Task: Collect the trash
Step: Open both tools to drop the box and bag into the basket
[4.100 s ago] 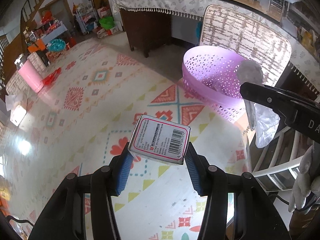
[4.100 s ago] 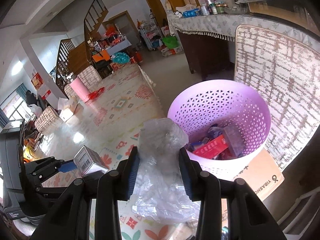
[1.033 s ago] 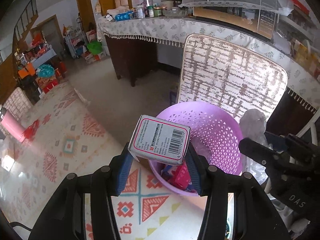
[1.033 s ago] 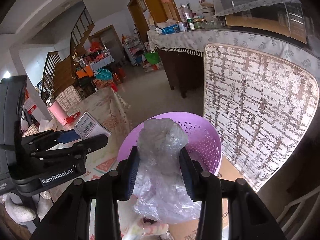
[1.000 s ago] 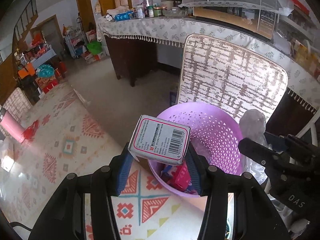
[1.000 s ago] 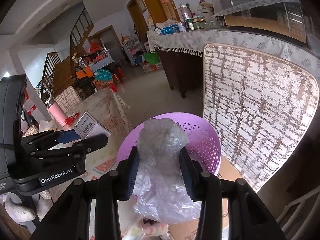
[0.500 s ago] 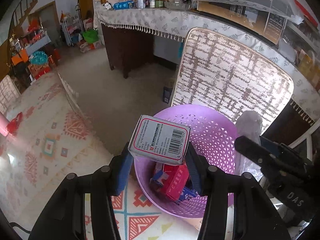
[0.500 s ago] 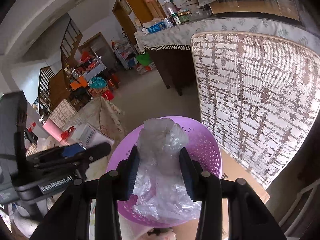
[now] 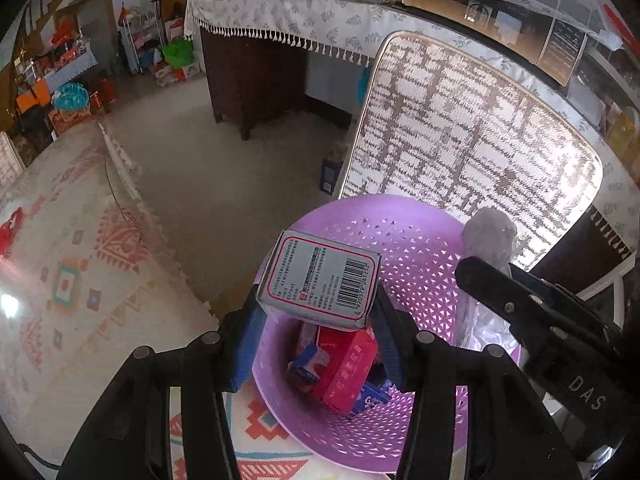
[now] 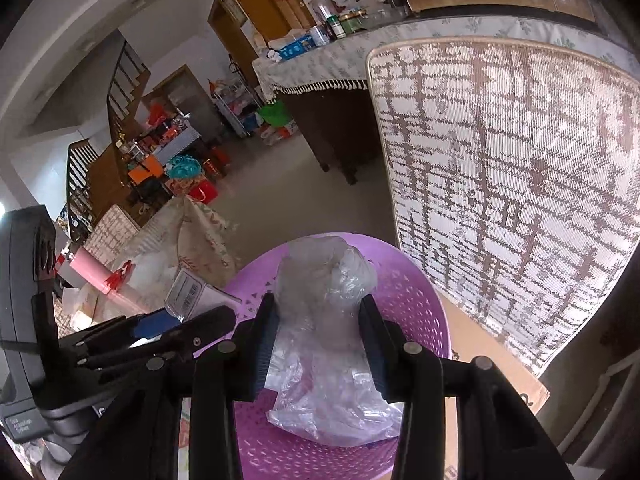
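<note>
Two bits of trash are held right over the purple basket (image 9: 420,240). A barcoded box (image 9: 320,280) is pinched in the left gripper (image 9: 316,320) jaws, and a crumpled plastic bag (image 10: 324,320) is squeezed by the right gripper (image 10: 318,336).

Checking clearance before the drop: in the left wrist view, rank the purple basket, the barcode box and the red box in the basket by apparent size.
1. purple basket
2. barcode box: nearer the camera, so possibly enlarged
3. red box: partly hidden, so unsure

Patterned rug (image 9: 80,264) lay left of gripper; woven mat (image 9: 472,152) leaned ahead against cloth-covered counter (image 9: 320,20); staircase (image 10: 100,152) far left.
</note>
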The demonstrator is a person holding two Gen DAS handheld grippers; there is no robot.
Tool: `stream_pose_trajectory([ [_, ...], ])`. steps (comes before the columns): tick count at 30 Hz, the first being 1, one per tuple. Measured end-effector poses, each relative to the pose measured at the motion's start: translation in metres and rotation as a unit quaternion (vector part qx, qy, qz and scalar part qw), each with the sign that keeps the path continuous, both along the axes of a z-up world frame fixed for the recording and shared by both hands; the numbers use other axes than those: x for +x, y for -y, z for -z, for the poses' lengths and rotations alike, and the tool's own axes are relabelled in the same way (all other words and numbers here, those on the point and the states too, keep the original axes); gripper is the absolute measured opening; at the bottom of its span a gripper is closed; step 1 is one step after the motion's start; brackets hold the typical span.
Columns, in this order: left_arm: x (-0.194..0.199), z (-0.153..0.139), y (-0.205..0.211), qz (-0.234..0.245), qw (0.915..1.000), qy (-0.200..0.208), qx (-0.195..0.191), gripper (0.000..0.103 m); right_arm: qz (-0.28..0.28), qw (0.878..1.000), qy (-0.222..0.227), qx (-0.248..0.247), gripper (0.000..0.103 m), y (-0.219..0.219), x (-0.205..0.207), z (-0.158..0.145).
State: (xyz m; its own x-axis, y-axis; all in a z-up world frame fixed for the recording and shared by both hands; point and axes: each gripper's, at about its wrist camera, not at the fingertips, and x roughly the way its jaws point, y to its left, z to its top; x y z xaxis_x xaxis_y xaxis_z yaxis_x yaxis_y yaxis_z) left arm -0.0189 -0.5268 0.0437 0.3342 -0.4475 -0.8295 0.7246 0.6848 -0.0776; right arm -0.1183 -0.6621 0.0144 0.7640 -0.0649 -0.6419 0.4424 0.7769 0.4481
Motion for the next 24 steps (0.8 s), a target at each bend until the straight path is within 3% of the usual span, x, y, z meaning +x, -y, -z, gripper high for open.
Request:
stream_pose_trajectory([
  [16, 0.010, 0.010, -0.005, -0.003, 0.9998, -0.016, -0.010, 0.050, 0.001, 1.000, -0.018, -0.004, 0.047, -0.001, 0.016, 0.012],
  [20, 0.010, 0.007, -0.007, 0.002, 0.9997, -0.018, -0.018, 0.051, 0.007, 1.000, -0.017, -0.006, 0.054, 0.000, 0.016, 0.009],
  [23, 0.006, 0.003, -0.012, 0.004, 0.9997, -0.011, -0.023, 0.063, 0.019, 1.000, -0.010, -0.005, 0.068, 0.002, 0.012, 0.005],
  [24, 0.005, 0.001, -0.014, 0.002, 0.9997, -0.007, -0.025, 0.072, 0.021, 1.000, -0.008, -0.005, 0.069, 0.002, 0.010, 0.004],
])
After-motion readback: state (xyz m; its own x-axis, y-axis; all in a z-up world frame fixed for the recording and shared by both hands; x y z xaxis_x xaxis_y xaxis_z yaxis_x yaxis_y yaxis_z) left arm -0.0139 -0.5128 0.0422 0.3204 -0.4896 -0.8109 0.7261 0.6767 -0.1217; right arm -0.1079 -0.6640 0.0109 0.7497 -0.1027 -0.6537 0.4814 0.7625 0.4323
